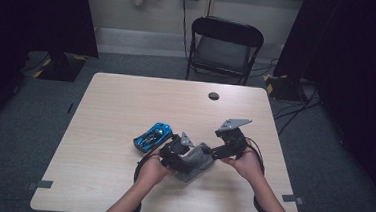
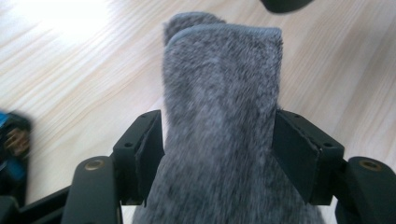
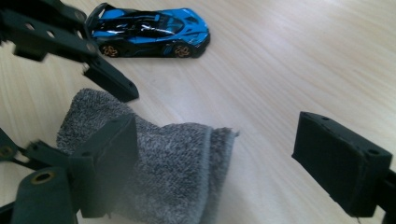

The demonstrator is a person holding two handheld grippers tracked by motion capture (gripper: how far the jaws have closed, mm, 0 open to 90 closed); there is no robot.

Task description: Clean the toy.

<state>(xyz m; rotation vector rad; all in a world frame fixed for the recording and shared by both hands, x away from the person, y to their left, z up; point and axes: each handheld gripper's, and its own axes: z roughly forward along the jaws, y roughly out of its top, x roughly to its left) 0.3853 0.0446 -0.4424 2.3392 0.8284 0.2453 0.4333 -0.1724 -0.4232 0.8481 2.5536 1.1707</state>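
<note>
Here my left claw (image 2: pixel 217 154) stands apart around the grey cloth (image 2: pixel 222 116), pads beside it but not pressing; my right claw (image 3: pixel 224 163) gapes over the cloth's end. The fold may spring open, or my left claw could nudge the toy car (image 3: pixel 149 30) just beyond.

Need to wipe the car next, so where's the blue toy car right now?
In the high view, the blue and black toy car sits on the wooden table, just left of the left gripper and grey fluffy cloth.
</note>
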